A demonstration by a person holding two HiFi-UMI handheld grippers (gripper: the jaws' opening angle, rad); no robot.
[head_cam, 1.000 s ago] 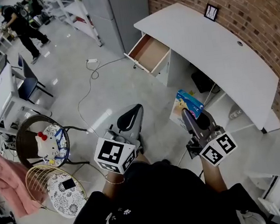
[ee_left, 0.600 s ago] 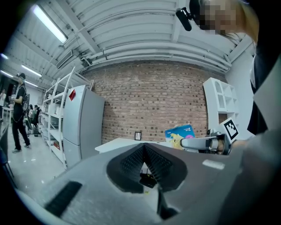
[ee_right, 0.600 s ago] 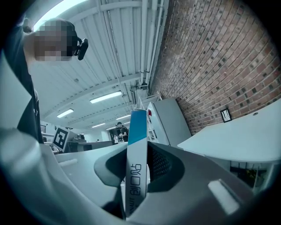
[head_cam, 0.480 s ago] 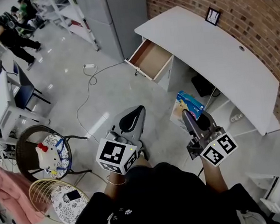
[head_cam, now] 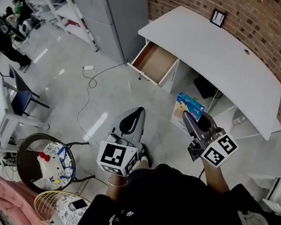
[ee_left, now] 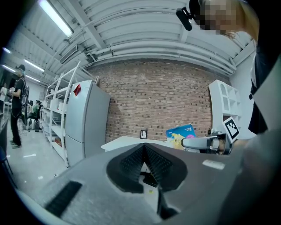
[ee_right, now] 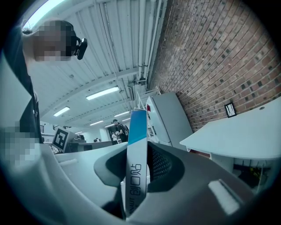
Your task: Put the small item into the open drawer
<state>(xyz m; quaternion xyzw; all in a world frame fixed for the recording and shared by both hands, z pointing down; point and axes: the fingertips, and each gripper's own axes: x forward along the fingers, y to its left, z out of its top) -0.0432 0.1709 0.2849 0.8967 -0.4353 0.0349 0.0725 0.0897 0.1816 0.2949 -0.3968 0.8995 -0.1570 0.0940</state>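
The small item is a flat blue and white box with a yellow cartoon figure on it. It stands edge-up between the jaws of my right gripper, which is shut on it. In the right gripper view the box's narrow edge fills the gap of the right gripper. The open drawer, wood-brown inside, sticks out from the left end of the white desk, well ahead of both grippers. My left gripper is held over the floor, its pads meeting with nothing between them. The left gripper view shows that gripper and the box.
A small framed picture stands on the desk by the brick wall. A grey cabinet is left of the desk. A cable lies on the floor. A chair with a plush toy and a wire stool are at left.
The drawer, chair and floor have slid slightly down the head view as the person moves towards the desk. Both grippers keep their pose, and the box stays gripped.
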